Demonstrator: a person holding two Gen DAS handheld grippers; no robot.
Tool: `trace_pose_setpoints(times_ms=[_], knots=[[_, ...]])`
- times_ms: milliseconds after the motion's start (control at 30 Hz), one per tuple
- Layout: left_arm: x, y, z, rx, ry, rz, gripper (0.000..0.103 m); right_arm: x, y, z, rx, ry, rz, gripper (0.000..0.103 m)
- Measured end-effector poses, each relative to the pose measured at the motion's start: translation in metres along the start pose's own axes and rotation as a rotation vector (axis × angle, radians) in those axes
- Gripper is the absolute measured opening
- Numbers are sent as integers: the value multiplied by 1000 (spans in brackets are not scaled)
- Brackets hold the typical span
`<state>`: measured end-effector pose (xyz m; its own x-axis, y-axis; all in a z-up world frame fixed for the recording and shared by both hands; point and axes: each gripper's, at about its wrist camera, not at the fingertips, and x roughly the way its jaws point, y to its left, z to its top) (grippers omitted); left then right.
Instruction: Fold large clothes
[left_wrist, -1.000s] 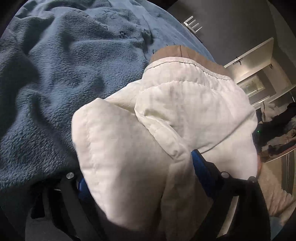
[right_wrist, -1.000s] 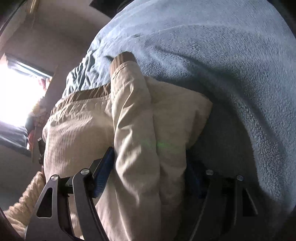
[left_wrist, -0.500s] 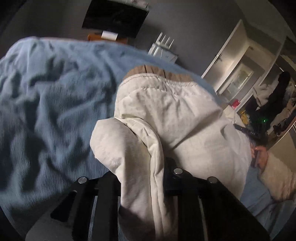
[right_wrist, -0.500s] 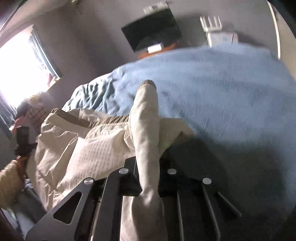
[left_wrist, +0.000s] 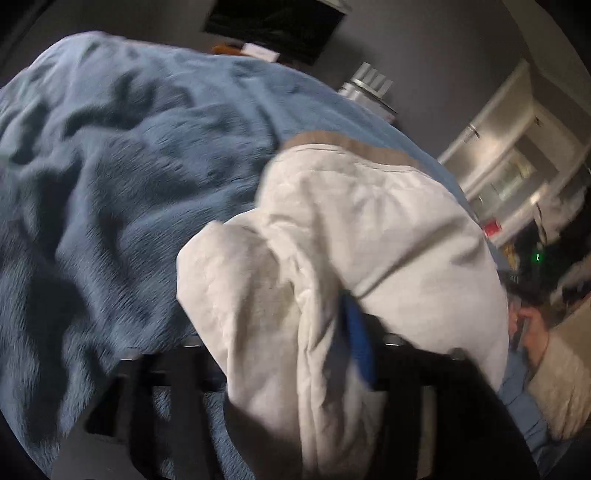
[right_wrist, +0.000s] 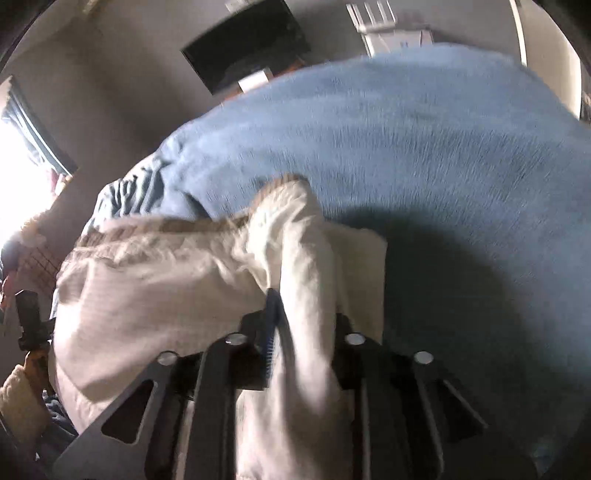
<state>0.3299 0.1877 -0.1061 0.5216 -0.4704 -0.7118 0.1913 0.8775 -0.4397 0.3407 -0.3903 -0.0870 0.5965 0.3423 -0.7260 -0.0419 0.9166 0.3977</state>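
A cream quilted garment (left_wrist: 369, 229) with a tan band along its far edge lies bunched on a blue fleece blanket (left_wrist: 110, 184). My left gripper (left_wrist: 280, 343) has a thick fold of it between its jaws, which are opening. Its blue right pad (left_wrist: 356, 339) shows beside the cloth and the other finger is hidden. In the right wrist view the same garment (right_wrist: 147, 288) rises in a narrow ridge. My right gripper (right_wrist: 306, 328) still pinches that ridge, though its jaws are opening slightly. The picture is blurred by motion.
The blanket (right_wrist: 424, 147) covers the whole bed. A dark screen (right_wrist: 247, 55) hangs on the far wall, with a white device (left_wrist: 369, 85) near it. White cupboards (left_wrist: 517, 155) stand right; a bright window (right_wrist: 18, 166) is left. A person's hand (left_wrist: 532, 332) shows at the edge.
Both grippers closed on folds of the garment and rose from the bed, bringing the room into view. Since then the left jaws have spread wide and the right ones only a little.
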Motion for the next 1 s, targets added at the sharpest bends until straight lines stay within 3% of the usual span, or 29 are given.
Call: trace_pose_setpoints(times_ms=[33, 100, 167, 200, 333, 400, 467, 600, 733, 800, 833, 867, 1000], knots=[[-3, 3, 0, -11, -2, 39, 83, 2, 1, 1, -5, -4, -5, 22], [-14, 5, 0, -7, -25, 58, 86, 0, 4, 2, -5, -4, -22, 30], [-30, 1, 0, 4, -58, 82, 87, -8, 3, 3, -8, -19, -84, 70], [-41, -5, 0, 25, -82, 101, 87, -14, 4, 3, -20, -39, -127, 74], [-60, -58, -8, 209, -125, 210, 96, -48, 20, -9, -67, -75, -179, 77], [-55, -96, -18, 347, -97, 239, 96, -59, 35, -21, -119, -70, -172, 78], [-45, -117, -22, 404, -67, 257, 96, -61, 58, -33, -190, -43, -151, 78], [-30, -124, -17, 339, -43, 273, 96, -67, 97, -61, -282, -20, -116, 78], [-35, -92, -7, 227, -85, 336, 96, -72, 108, -79, -341, -12, -123, 78], [-38, -68, -3, 123, -75, 326, 89, -69, 108, -82, -379, -10, -181, 78], [-37, -52, -2, 58, -52, 302, 82, -66, 106, -81, -376, -7, -202, 78], [-35, -40, -3, 9, -23, 257, 66, -64, 101, -80, -362, -4, -209, 78], [-25, -22, -15, -39, 73, 136, 36, -56, 81, -76, -283, 9, -189, 79]])
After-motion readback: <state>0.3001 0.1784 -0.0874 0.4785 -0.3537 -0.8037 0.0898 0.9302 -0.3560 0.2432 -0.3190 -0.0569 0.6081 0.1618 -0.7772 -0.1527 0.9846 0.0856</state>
